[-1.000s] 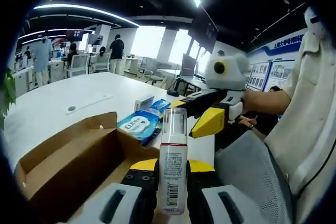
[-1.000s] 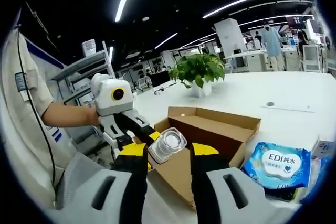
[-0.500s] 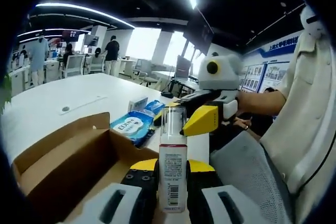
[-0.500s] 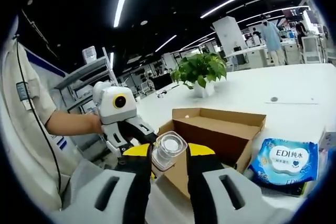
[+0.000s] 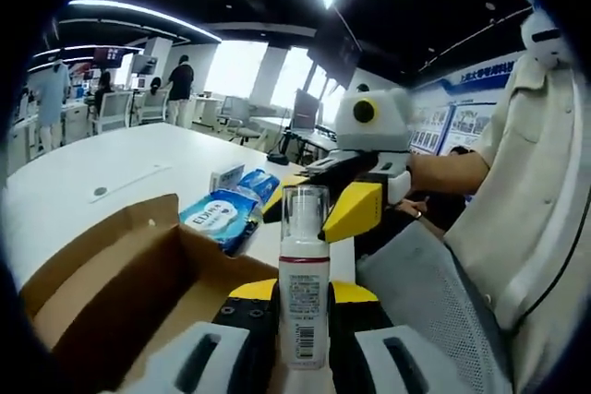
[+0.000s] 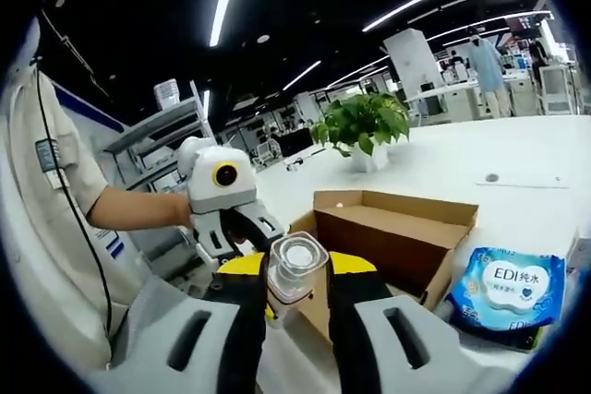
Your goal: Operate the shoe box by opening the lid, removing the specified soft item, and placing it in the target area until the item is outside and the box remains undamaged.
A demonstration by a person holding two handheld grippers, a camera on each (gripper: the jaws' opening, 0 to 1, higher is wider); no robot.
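Observation:
A white pump bottle (image 5: 303, 306) with a clear cap stands upright between my left gripper (image 5: 303, 294)'s jaws, which are shut on its body. Over the open cardboard shoe box (image 5: 120, 265), my right gripper (image 5: 319, 198) comes in from the right with its yellow jaws on either side of the cap. In the right gripper view the clear cap (image 6: 297, 263) sits tight between the right gripper (image 6: 297, 269)'s jaws, and the left gripper (image 6: 242, 228) holds the bottle from behind. The box (image 6: 397, 228) lies open on the white table.
A blue pack of wet wipes (image 5: 217, 217) (image 6: 506, 285) lies on the table beside the box, with a small carton (image 5: 226, 175) behind it. A potted plant (image 6: 365, 126) stands further back. A grey mesh chair (image 5: 434, 306) is close by, and people stand at distant desks.
The right gripper has drawn closer to the bottle and its jaws have narrowed onto the cap. The left gripper still holds the bottle upright over the box.

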